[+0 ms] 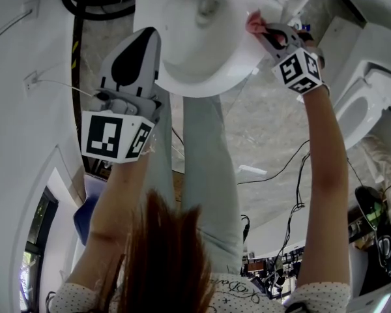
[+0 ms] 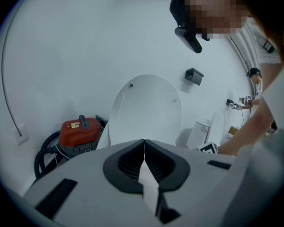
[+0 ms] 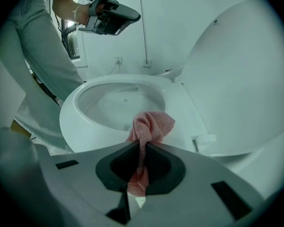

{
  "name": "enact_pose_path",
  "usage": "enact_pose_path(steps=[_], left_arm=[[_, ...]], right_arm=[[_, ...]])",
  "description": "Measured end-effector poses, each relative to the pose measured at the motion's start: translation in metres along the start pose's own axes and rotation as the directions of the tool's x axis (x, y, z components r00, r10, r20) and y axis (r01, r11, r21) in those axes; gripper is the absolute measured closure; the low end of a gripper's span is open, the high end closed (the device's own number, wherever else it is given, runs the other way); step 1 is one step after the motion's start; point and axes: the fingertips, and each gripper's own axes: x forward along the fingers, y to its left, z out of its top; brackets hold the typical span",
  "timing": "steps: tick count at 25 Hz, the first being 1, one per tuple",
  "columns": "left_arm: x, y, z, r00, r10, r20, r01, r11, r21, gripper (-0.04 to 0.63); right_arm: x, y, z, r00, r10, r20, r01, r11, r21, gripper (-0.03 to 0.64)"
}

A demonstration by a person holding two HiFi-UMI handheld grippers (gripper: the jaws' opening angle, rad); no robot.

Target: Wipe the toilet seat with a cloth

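Note:
The white toilet seat (image 1: 202,77) rings the open bowl at the top of the head view, and its lid (image 3: 241,79) stands raised behind it. My right gripper (image 1: 260,30) is shut on a pink mesh cloth (image 3: 151,126), which is bunched on the seat's (image 3: 184,110) right side near the hinge. The cloth (image 1: 253,23) shows as a small pink lump at the rim. My left gripper (image 1: 146,34) hovers over the seat's left edge, shut with nothing in it. In the left gripper view its jaws (image 2: 144,142) meet tip to tip, aimed at the lid (image 2: 146,110).
A red vacuum (image 2: 78,131) with a black hose sits left of the toilet by the wall. A second white toilet (image 1: 365,103) stands to the right. Cables (image 1: 287,168) trail across the stone floor. The person's legs (image 1: 202,149) stand in front of the bowl.

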Motion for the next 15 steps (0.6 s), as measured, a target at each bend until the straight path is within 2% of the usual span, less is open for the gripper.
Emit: enact_pose_path(steps=[8, 15], left_arm=[[-0.002, -0.004, -0.004, 1.000, -0.010, -0.007, 0.010, 1.000, 0.000, 0.591], [-0.010, -0.002, -0.006, 1.000, -0.007, -0.007, 0.007, 1.000, 0.000, 0.591]], right_arm=[[-0.002, 0.016, -0.001, 1.000, 0.009, 0.026, -0.011, 0.998, 0.054, 0.586], [-0.002, 0.028, -0.001, 1.000, 0.017, 0.002, -0.017, 0.995, 0.102, 0.586]])
